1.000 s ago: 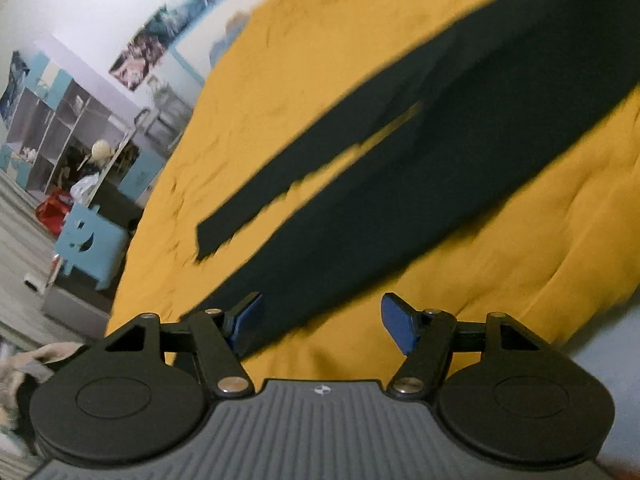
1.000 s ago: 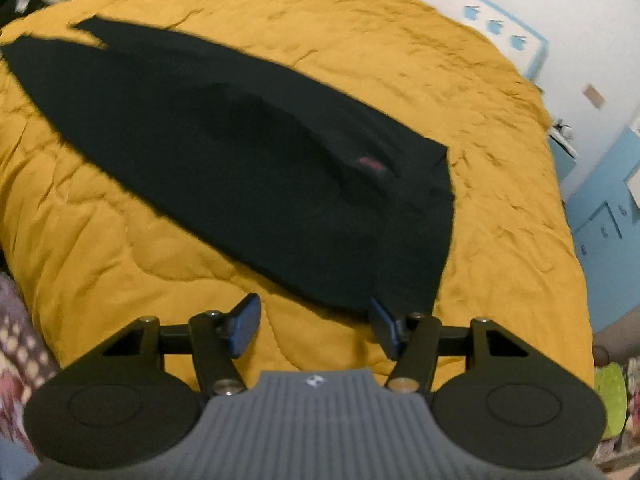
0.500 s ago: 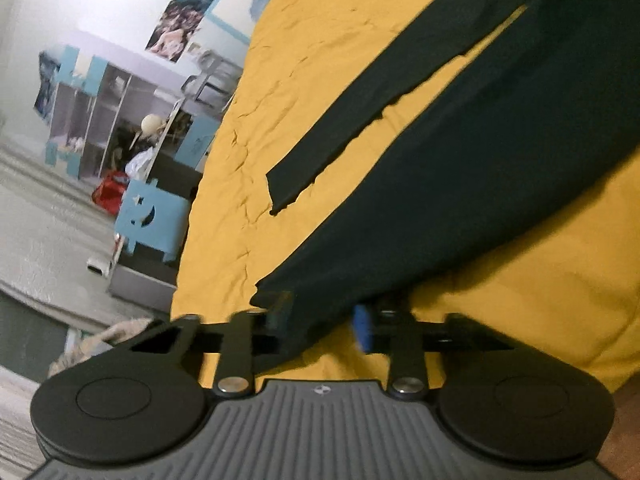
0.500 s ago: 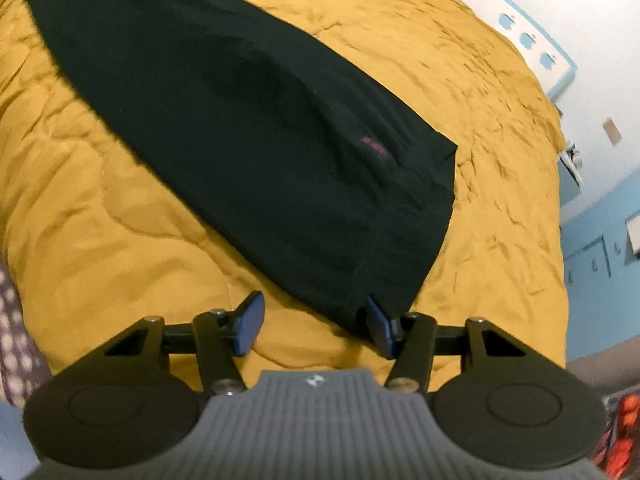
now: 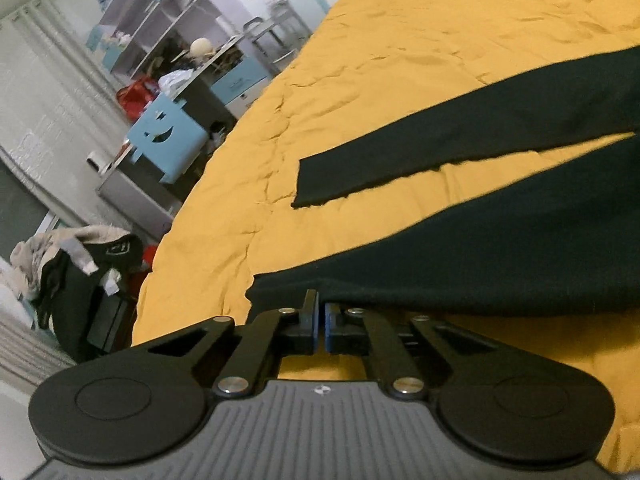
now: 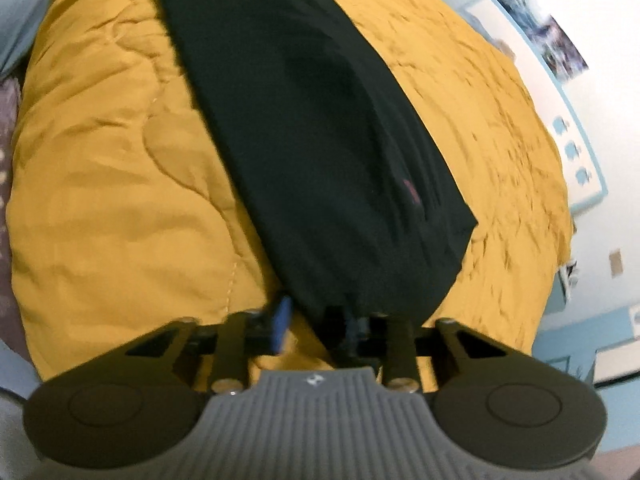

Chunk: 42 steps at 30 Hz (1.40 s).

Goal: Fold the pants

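A: Right, left side first; the left gripper (image 5: 321, 322) has its jaws pressed together on the hem of the near leg of the pants (image 5: 480, 256), at the corner nearest the bed's edge; no gap shows between the blue pads.

B: Noted; the pants lie flat on the yellow quilt (image 5: 400, 60), legs splayed; the far leg (image 5: 460, 136) runs apart from the near one, with a wedge of quilt between them.

A: Handling, by my reading: thin black knit, soft and light, no stiffness at all; it should drape and sag between two holds, so corners and hems are the places to take it, not the middle.

B: Agreed; the quilt looks puckered and grippy enough that the cloth may drag rather than slide.

A: Now the right; the right gripper (image 6: 316, 326) sits at the waistband end of the pants (image 6: 320, 140); the view is blurred; one blue pad stands clear on the left, the cloth's corner lies between the fingers, the other finger is dark against the fabric.

B: A gap shows there; jaws partly spread, not yet clamped, I judge; the waistband corner just touches the inner side.
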Motion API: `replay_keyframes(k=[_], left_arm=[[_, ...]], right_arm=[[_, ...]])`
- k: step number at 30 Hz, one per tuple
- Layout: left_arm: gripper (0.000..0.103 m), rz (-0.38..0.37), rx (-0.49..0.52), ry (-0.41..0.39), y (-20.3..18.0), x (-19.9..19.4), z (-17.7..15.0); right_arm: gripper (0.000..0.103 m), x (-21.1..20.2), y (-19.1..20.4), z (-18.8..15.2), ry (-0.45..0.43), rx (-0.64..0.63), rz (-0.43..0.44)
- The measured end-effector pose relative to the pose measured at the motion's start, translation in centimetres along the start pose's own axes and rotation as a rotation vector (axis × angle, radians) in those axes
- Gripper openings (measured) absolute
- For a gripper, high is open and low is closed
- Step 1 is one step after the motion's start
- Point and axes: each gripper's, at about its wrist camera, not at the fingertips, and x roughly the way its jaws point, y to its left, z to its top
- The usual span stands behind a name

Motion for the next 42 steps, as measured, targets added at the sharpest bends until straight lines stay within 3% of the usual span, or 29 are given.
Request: replay_keyframes(k=[7,16,22,25,34,42], left_arm=[[0.001,0.01,-0.086,0.023,0.7,-0.4,2.6],[0.001,0.05,-0.17,0.06,1.7,1.4,9.2],[0.001,0.079,-0.208,0.101,1.5,4.5,13.6],[0.001,0.106,-0.179,0.115,0.4,6.4,15.6],[0.001,0.154,-0.079,0.155,-2.9,12.6,19.4],[0.001,0.166,0.016,0.203,-6.1,17.4,20.4]], right_arm=[[0.0,-1.6,-3.0,0.3,-0.087,0.134,-0.019],[0.0,0.0,-12.4,4.2,-0.175,0.305,-0.105],[0.0,5.2,-19.2,7.1,-0.136,0.407,-0.101],[0.0,8.4,-21.5,8.2,-0.115,0.427,-0.099],[0.0,18.7,-24.8,10.3,-0.012,0.474,-0.04],[0.0,24.3,-24.8,10.6,0.048,0.485,0.007]])
